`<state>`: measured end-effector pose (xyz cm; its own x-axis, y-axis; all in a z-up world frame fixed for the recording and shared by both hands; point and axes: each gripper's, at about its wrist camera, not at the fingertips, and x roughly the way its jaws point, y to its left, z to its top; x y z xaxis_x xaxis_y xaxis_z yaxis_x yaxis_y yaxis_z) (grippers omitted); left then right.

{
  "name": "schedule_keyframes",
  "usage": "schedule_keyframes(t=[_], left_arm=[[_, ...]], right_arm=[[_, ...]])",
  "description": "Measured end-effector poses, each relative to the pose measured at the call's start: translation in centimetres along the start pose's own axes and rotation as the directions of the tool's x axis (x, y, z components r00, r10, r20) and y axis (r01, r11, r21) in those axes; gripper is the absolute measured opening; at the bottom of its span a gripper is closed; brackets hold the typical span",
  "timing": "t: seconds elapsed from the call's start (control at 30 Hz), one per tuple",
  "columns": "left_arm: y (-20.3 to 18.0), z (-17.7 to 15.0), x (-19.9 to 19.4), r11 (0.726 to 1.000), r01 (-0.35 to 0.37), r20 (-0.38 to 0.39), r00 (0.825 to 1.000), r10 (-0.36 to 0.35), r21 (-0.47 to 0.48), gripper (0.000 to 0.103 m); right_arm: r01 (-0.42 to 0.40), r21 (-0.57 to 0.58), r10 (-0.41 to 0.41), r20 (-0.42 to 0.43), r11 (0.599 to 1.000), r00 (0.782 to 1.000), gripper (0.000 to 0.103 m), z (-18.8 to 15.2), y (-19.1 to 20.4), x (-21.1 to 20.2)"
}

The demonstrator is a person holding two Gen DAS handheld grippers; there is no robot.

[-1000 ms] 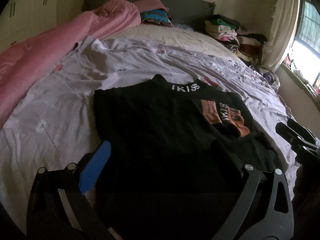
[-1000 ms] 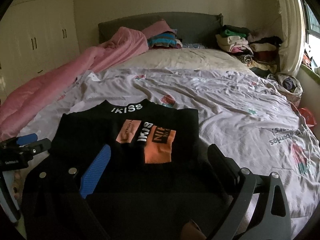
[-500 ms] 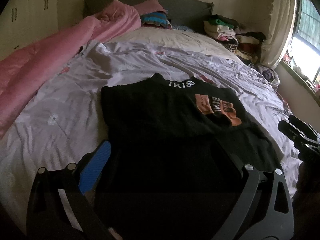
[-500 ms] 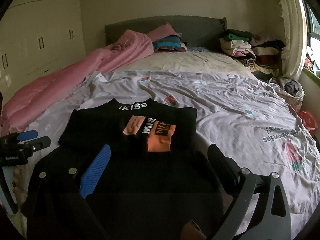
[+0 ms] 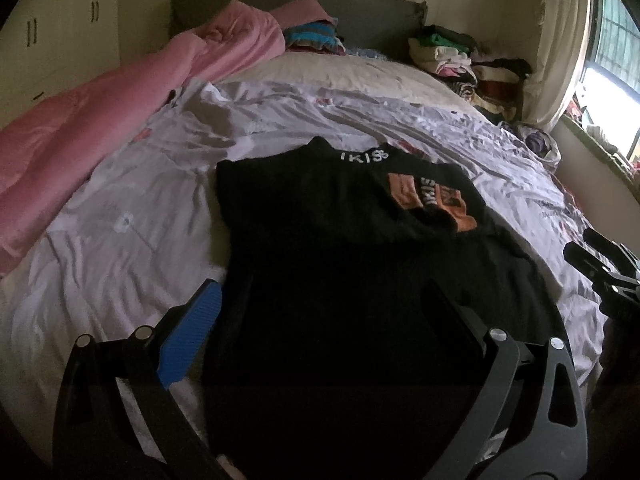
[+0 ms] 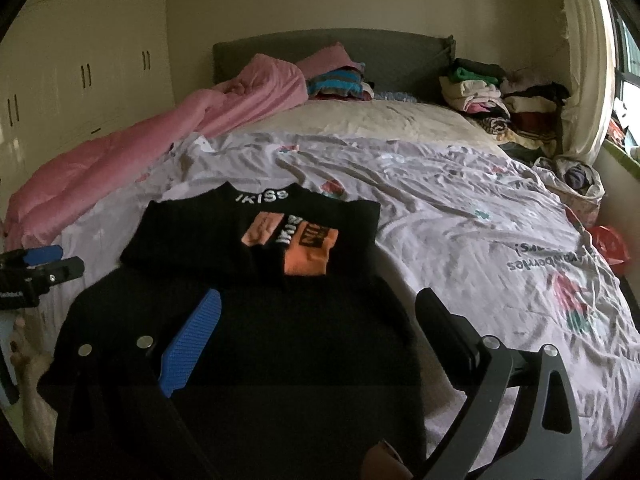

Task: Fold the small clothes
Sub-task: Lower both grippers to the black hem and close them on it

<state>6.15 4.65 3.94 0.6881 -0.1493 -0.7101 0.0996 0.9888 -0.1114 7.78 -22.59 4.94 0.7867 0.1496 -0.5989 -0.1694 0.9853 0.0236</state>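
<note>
A black top with white "IKISS" collar lettering and an orange print lies on the pale bedsheet, its upper part folded so the print faces up. My left gripper hangs open over the garment's near left part, nothing between its fingers. My right gripper is open above the garment's near right part, also holding nothing. Each gripper shows at the edge of the other's view: the right gripper at the right edge, the left gripper at the left edge.
A pink quilt runs along the bed's left side. Stacks of folded clothes and a striped pile sit by the grey headboard. A bag of clothes lies at the right edge near the window. Wardrobes stand left.
Both grippers have pulled back and risen away from the garment, so it sits farther off and more of the bed shows. Both stay open; the garment has not moved.
</note>
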Motion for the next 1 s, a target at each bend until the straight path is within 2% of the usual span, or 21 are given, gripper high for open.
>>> schedule_keyframes(t=[0.6, 1.0], left_arm=[[1.7, -3.7, 0.0, 0.999, -0.04, -0.086, 0.996, 0.038, -0.021, 0.093], [3.7, -6.0, -0.5, 0.997, -0.059, -0.137, 0.989, 0.052, -0.049, 0.093]], right_arm=[[0.025, 0.004, -0.025, -0.078, 1.0, 0.997, 0.097, -3.8, -2.5, -1.0], [0.022, -0.004, -0.022, -0.113, 1.0, 0.993, 0.097, -5.1, -2.3, -1.3]])
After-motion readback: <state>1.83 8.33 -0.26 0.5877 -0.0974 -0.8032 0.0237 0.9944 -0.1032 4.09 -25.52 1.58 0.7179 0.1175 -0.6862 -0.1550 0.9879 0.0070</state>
